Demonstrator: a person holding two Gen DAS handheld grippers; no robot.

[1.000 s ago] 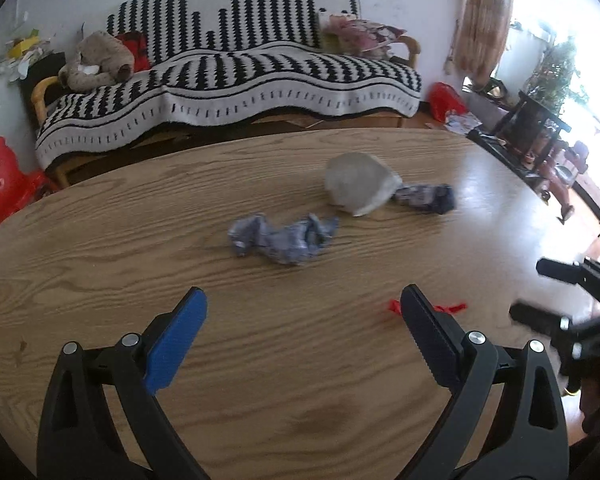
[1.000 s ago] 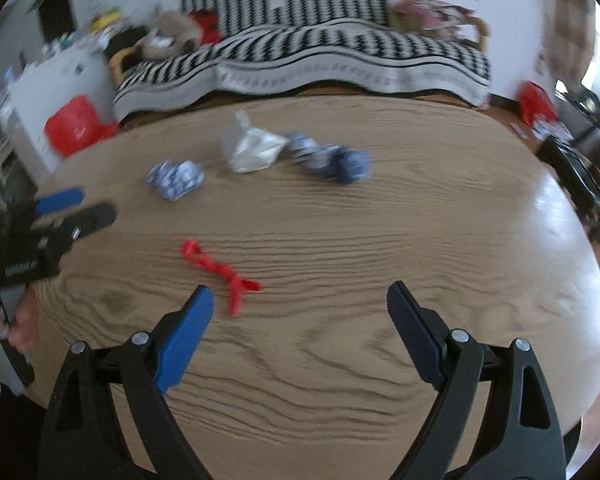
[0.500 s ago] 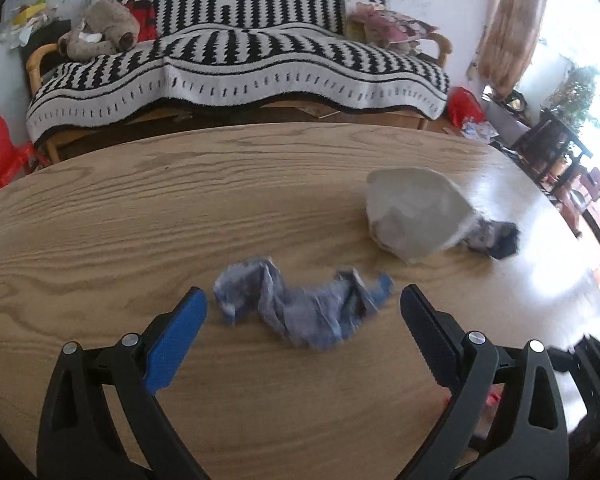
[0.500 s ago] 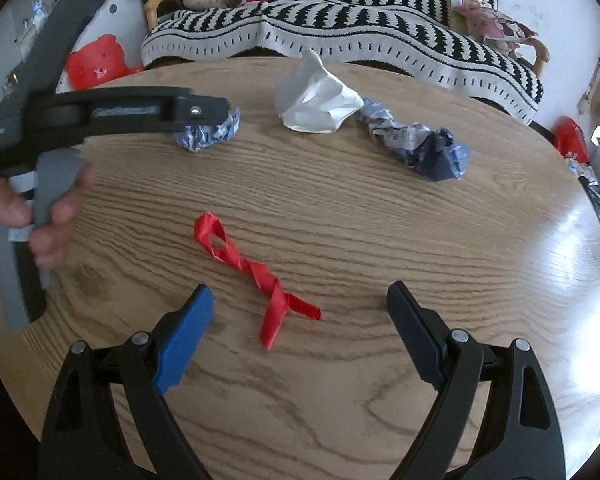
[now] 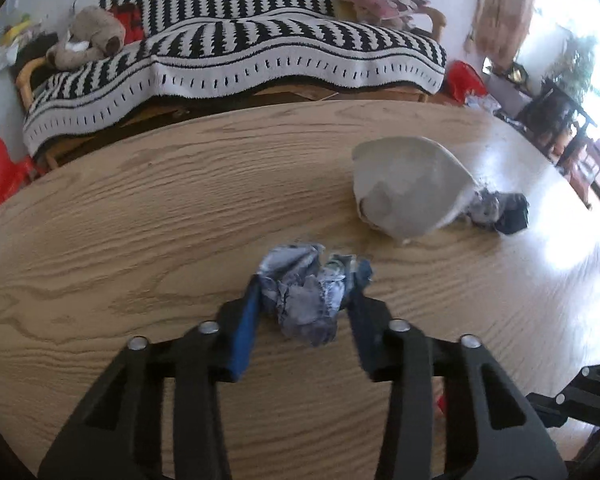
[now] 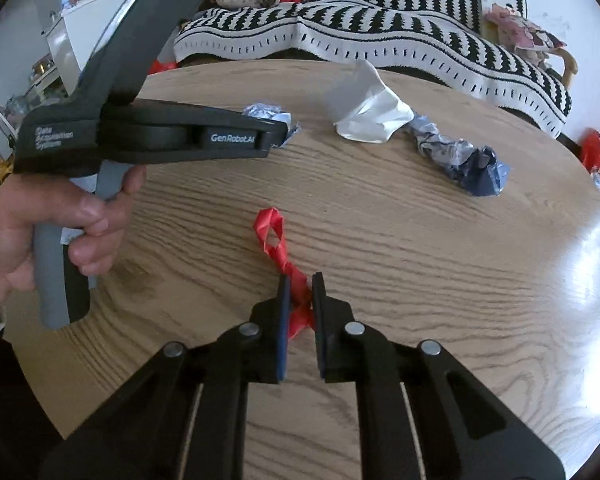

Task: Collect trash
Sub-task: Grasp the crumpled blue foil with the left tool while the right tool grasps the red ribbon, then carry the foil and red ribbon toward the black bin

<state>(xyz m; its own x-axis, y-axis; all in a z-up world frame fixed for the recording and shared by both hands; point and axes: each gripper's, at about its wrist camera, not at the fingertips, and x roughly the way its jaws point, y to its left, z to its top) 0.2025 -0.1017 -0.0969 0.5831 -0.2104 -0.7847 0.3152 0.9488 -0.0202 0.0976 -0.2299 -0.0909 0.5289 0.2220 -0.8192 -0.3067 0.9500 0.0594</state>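
A: Why are both tools angled down at the desk (image 5: 140,208) at once?

B: My guess is one piece of litter per hand. The left hand-held gripper (image 5: 306,300) has its jaws closing around the blue-and-white crumpled wad (image 5: 308,292); the pads already press its sides, and it sits on the wood at the near middle. The right hand-held gripper (image 6: 300,292) is closing to a narrow gap on the red ribbon (image 6: 278,246), pinching its near end while the looped far end lies flat on the wood.

A: Low grip on a flat strip, then?

B: Likely the only way in (a ribbon gives nothing to grab from above).

A: What does each camera add?

B: The left one shows the wad bunched between its pads, plus the white crumpled sheet (image 5: 408,188) far right, with a dark blue wad (image 5: 500,212) partly behind it. The right one shows that same dark blue wad (image 6: 464,164) whole, just right of the sheet and apart from the ribbon. It also shows the person's hand (image 6: 48,232) squeezing the left tool's grey handle, which the left camera cannot see.

A: Any bin?

B: None in either view.
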